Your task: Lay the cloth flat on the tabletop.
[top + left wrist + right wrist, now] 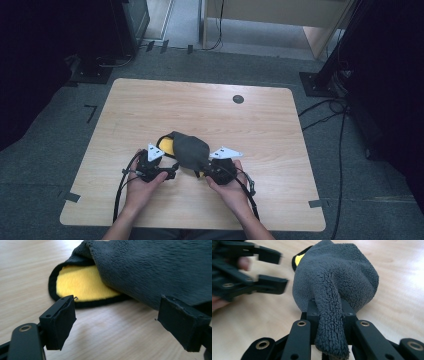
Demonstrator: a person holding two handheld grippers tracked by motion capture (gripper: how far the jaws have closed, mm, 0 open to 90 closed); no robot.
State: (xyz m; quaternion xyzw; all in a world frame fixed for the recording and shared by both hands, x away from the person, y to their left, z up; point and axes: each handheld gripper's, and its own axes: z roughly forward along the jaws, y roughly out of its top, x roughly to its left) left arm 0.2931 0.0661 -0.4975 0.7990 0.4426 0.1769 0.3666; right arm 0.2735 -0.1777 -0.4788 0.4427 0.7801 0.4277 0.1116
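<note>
One grey-and-yellow cloth (pixel 186 149) lies mid-desk (pixel 250 130); your right gripper (pixel 329 315) pinches its grey fold, while your left gripper (pixel 117 320) gapes empty, its fingers (pixel 60 322) just short of the yellow edge ahead.

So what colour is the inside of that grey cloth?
Bright yellow with a black edge, clearest in the left gripper view: cloth.
</note>
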